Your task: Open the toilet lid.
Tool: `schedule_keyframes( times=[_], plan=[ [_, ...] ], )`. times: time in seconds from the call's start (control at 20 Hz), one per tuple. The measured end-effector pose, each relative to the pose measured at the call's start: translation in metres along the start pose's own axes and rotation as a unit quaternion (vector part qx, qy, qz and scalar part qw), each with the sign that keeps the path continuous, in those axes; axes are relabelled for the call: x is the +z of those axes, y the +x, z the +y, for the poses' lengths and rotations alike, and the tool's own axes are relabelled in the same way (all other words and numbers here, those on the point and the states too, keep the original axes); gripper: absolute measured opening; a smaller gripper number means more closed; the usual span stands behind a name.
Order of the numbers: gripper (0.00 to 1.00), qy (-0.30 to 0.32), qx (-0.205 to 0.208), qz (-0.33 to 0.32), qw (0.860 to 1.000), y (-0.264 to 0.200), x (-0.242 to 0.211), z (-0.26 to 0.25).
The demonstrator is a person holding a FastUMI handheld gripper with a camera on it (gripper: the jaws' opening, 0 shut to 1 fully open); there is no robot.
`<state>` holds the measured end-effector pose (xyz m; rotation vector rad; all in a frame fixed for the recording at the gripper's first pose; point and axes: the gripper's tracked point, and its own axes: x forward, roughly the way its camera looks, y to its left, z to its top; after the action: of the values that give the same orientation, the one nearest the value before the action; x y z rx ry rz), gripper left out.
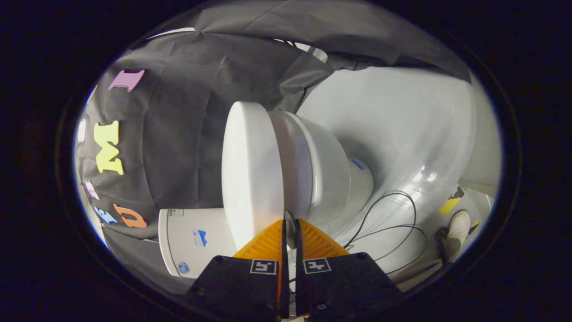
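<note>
Booth interior: black cloth wall [187,134] behind, pale glossy floor [402,125] beyond the fixture; the view is rolled sideways.

Toilet [321,170]: white bowl and pedestal, standing on the floor beyond the fingers.

Toilet lid [250,170]: white, broad and smooth, lying down on the seat just ahead of the fingers; not yet raised.

Tank [192,237]: white, against the cloth wall behind the lid's hinge end.

Gripper [289,230]: orange ribbed fingers [263,243] drawn almost together, with a thin pale edge showing in the narrow gap between their tips. It seems to be the front rim of the lid or seat; whether both pads truly press on it cannot be told.

Cables [393,214]: black loops on the floor beside the pedestal.

Shoe [456,228]: a person's pale shoe, well apart on the floor.

Hazards, as judged: a thin pinch on a smooth rim may slip as the lid swings up; seat and lid could lift together if both are caught. The tank limits the lid's travel. Cables lie clear of the lift path.
</note>
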<state>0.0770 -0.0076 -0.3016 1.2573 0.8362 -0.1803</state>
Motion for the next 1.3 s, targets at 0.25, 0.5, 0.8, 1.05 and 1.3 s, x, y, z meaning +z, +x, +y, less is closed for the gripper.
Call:
schedule_keyframes(
  times=[0.25, 0.5, 0.8, 1.05, 1.3],
  plan=[
    [0.09, -0.030, 0.002, -0.006, 1.000, -0.014, 0.000, 0.023],
    [0.09, -0.066, -0.013, -0.016, 0.998, -0.023, -0.006, 0.042],
    [0.09, -0.102, -0.001, -0.026, 0.994, -0.038, -0.016, 0.077],
    [0.09, -0.151, 0.000, -0.038, 0.988, -0.049, -0.027, 0.112],
    [0.09, -0.171, -0.004, -0.045, 0.984, -0.053, -0.036, 0.128]
  ],
)
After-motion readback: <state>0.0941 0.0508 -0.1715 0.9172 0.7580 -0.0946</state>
